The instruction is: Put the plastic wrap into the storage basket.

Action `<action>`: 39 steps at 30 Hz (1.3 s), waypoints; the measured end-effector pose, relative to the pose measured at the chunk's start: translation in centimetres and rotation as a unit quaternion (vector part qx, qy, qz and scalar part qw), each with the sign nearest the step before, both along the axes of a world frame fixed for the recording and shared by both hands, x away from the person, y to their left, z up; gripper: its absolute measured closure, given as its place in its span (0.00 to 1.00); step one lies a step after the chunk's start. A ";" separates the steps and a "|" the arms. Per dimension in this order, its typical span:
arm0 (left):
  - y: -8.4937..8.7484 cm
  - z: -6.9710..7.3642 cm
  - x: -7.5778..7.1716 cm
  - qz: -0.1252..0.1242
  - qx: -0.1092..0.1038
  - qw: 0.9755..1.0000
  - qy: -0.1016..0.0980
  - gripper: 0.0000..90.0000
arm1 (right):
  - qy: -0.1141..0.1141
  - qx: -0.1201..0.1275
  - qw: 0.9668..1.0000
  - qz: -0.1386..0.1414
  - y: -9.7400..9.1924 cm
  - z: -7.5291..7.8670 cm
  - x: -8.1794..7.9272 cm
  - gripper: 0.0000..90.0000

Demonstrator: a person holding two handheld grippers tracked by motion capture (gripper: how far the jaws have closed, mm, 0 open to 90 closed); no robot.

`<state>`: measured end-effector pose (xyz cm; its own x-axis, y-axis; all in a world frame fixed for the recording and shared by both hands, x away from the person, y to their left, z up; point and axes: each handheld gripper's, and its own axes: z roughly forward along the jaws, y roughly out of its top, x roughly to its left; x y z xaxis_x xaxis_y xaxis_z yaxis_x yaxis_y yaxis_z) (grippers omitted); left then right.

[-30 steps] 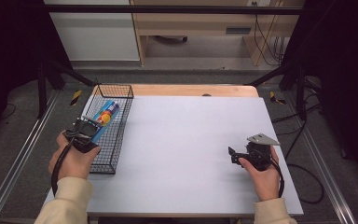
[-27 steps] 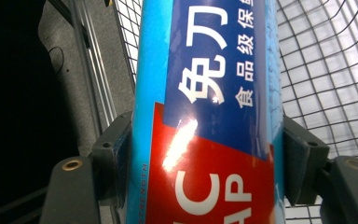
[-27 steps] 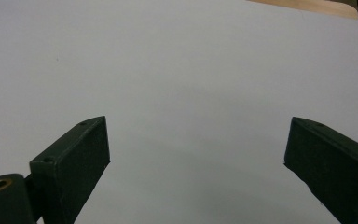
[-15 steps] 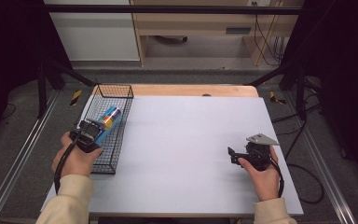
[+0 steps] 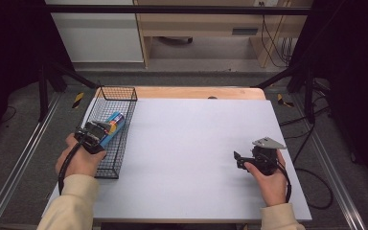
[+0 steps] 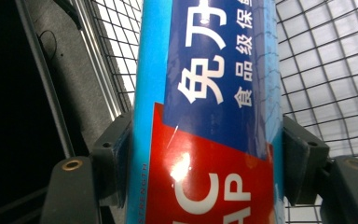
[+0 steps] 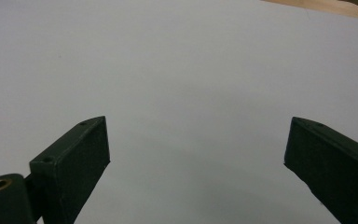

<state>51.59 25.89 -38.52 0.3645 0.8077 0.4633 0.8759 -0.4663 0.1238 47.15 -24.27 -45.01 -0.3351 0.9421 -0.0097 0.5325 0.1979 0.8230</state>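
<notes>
Here, left gripper (image 5: 97,132) clamped on blue box (image 6: 214,112) over wire basket (image 5: 106,168) at tabletop's left edge; right gripper (image 7: 196,163) spread wide, empty, near right edge.

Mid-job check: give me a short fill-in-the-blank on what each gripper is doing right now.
The left gripper is shut on a blue and red ____.
That box is held over the black wire ____.
The right gripper's jaws stand ____ with nothing between them.
The basket sits at the table's ____ edge in the high view.

Missing words: box; basket; open; left
</notes>
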 end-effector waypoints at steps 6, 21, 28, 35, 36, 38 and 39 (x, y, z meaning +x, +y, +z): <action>0.1 -0.1 0.4 0.004 0.000 1.000 0.011 0.35 | 0.001 0.000 1.000 0.001 0.1 0.0 0.0 0.08; -0.3 -0.2 0.3 0.005 0.012 1.000 0.011 0.35 | 0.003 -0.002 1.000 0.005 0.1 -0.1 0.0 0.08; -0.5 -0.3 0.1 -0.001 0.013 1.000 -0.013 0.33 | 0.004 -0.004 1.000 0.006 0.0 -0.1 0.1 0.08; -0.9 0.3 -0.7 -0.015 -0.001 0.999 -0.045 0.26 | 0.007 -0.003 1.000 0.006 0.0 -0.1 0.0 0.07; -0.9 0.3 -0.7 -0.015 -0.001 0.999 -0.045 0.25 | 0.007 -0.003 1.000 0.006 0.0 -0.1 0.0 0.07; -1.1 0.5 -1.0 -0.021 -0.002 0.998 -0.058 0.23 | 0.005 -0.005 1.000 0.005 0.0 -0.1 0.0 0.07; -1.2 0.6 -1.1 -0.022 -0.003 0.998 -0.062 0.22 | 0.005 -0.006 1.000 0.005 0.0 -0.1 0.0 0.07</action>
